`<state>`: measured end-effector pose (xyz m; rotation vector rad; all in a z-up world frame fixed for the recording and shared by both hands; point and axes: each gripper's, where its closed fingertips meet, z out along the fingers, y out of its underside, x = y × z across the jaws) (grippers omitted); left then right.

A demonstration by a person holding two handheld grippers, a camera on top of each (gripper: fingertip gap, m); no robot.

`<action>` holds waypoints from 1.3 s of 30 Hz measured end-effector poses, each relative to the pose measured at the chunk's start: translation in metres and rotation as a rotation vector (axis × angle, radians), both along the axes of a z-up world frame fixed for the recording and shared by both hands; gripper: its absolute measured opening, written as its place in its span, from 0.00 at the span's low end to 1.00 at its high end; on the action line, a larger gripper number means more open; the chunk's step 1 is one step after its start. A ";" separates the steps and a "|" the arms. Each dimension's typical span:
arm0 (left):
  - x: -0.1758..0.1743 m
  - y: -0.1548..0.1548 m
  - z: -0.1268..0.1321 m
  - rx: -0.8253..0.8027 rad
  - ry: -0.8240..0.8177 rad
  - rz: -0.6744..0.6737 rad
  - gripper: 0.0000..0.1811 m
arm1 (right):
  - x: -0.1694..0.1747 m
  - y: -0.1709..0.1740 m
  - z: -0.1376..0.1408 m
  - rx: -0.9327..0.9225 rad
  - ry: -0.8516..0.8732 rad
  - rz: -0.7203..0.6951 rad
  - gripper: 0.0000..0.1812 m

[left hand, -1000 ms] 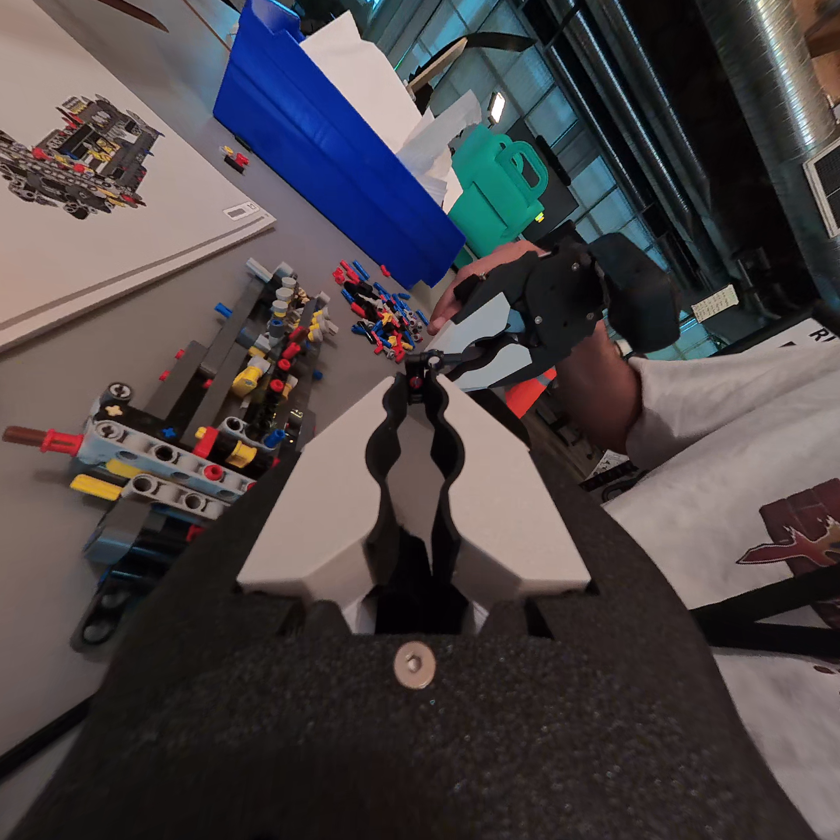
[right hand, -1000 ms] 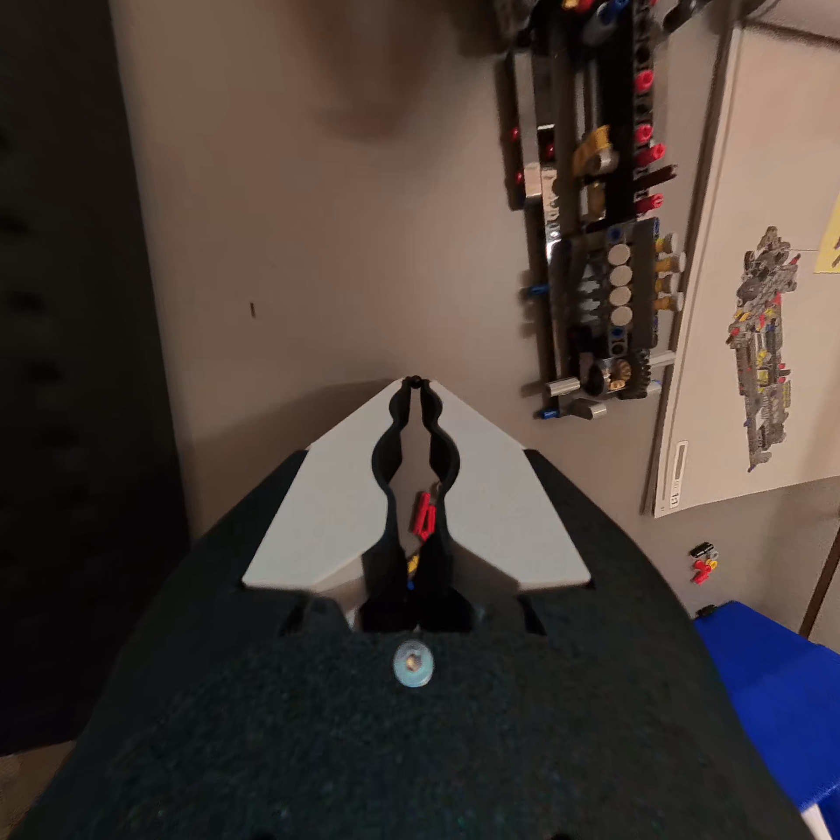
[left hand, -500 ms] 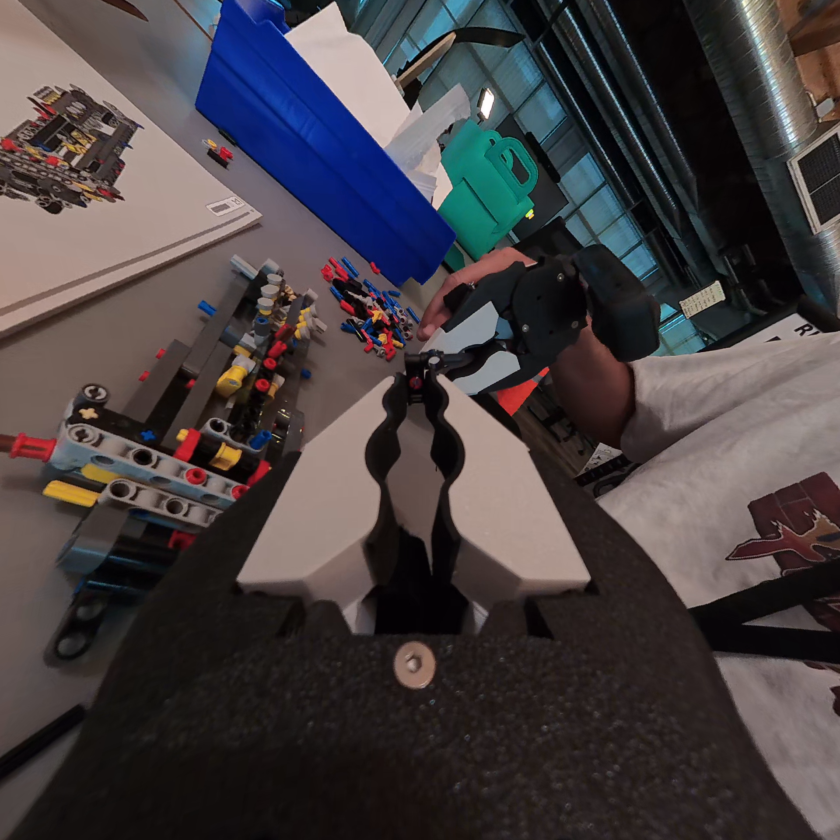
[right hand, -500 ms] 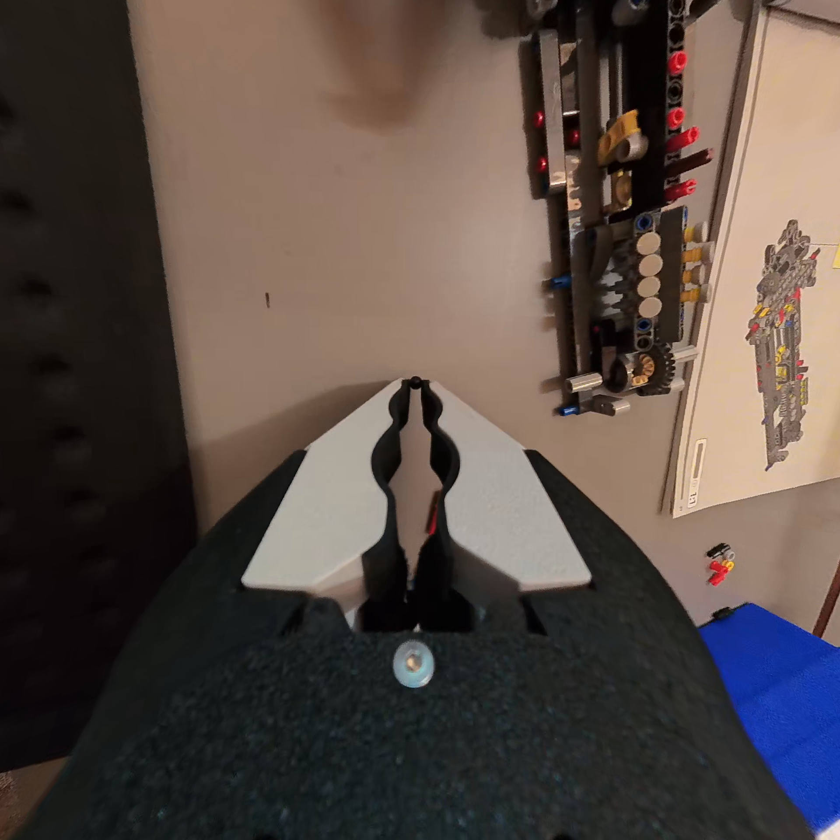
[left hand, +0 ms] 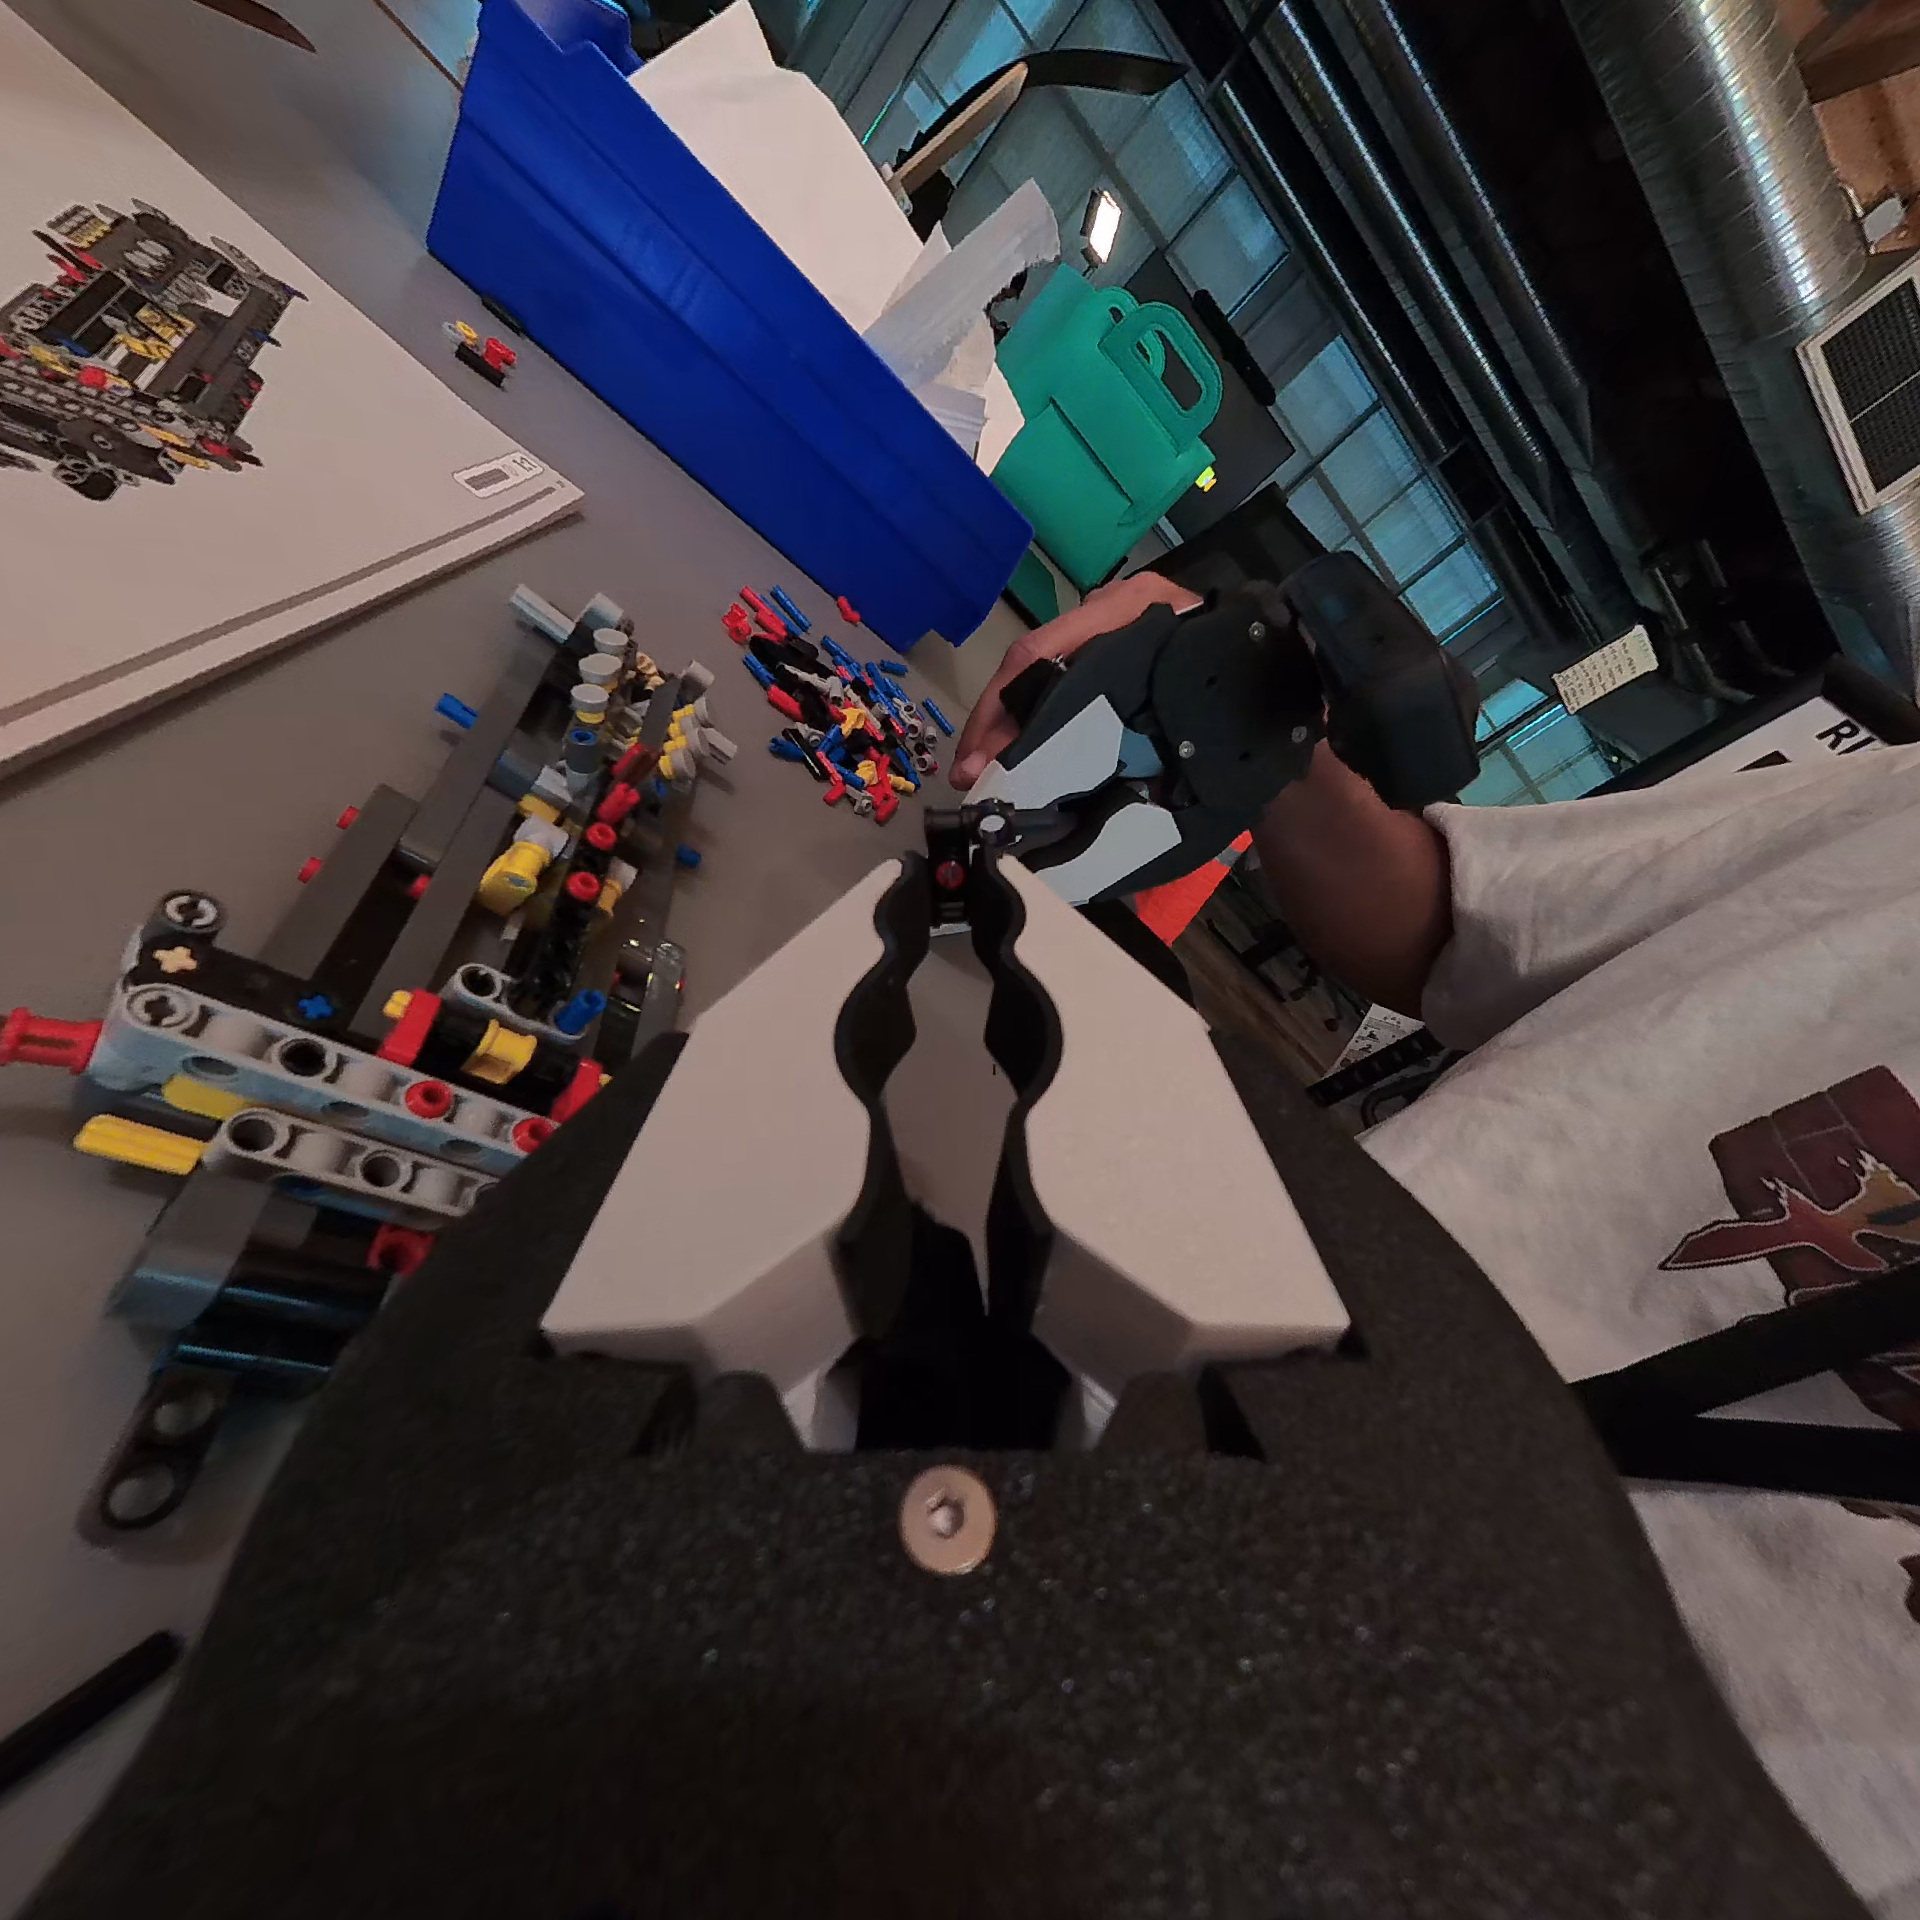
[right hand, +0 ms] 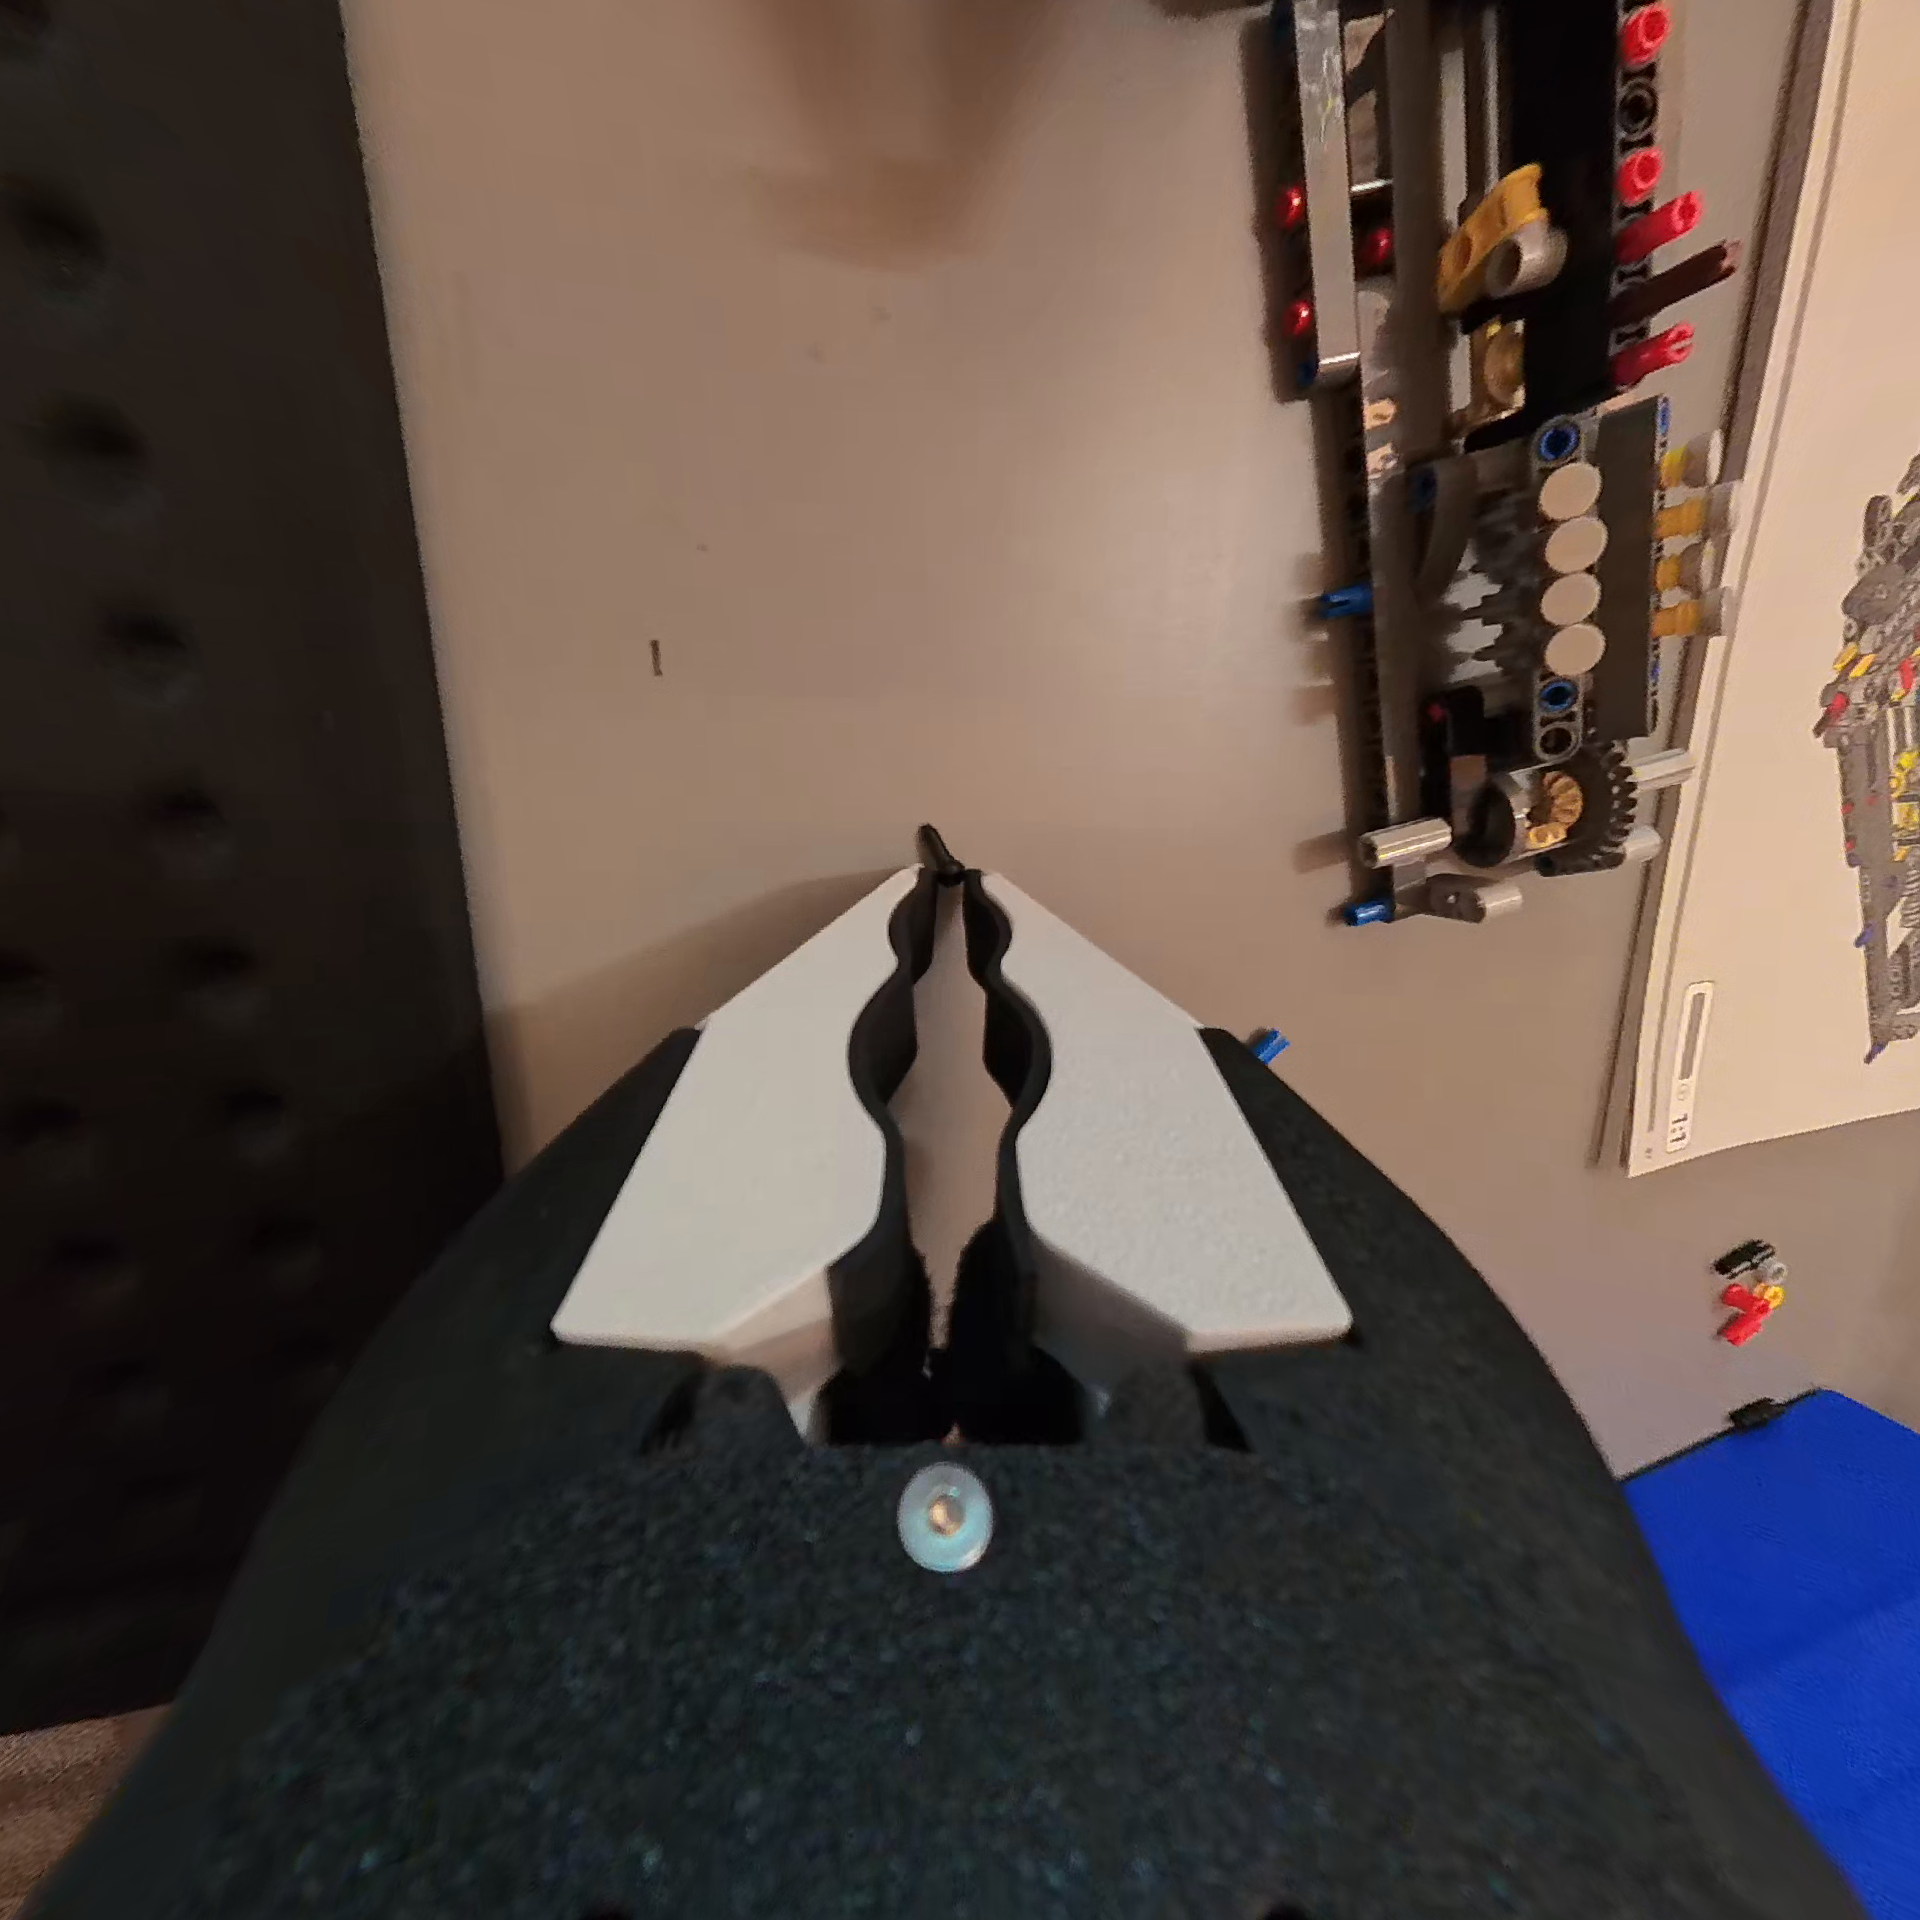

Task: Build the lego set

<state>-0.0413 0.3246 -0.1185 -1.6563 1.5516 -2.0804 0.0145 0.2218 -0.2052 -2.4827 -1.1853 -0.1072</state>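
Note:
My left gripper is shut on a small black piece with a red pin, held above the table. In the left wrist view my right gripper, held by a hand, meets it tip to tip from the right. It is shut on a small black pin, which touches the top of the black piece. In the right wrist view the right gripper pinches that black pin at its very tips. The long part-built lego assembly lies on the grey table, and also shows in the right wrist view.
A pile of loose red, blue and black pins lies beyond the assembly. An open instruction booklet and a blue bin lie at the back. A few small pieces sit near the bin. A person's white sleeve is at right. My right fingertips sit around 15 centimetres from my left ones.
Both grippers stay shut and tip to tip. The right gripper has shifted over the table, and its black pin sticks out further. The red piece seen between its fingers is out of sight.

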 end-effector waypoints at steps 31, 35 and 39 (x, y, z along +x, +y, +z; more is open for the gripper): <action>-0.003 -0.008 0.002 0.010 -0.017 -0.049 0.03 | -0.019 0.004 -0.001 0.055 0.430 0.271 0.04; -0.003 -0.009 0.000 0.028 -0.016 -0.053 0.03 | -0.020 0.003 -0.001 0.034 0.452 0.275 0.03; -0.004 -0.011 0.000 0.023 -0.017 -0.061 0.03 | -0.020 0.003 -0.001 0.054 0.472 0.263 0.03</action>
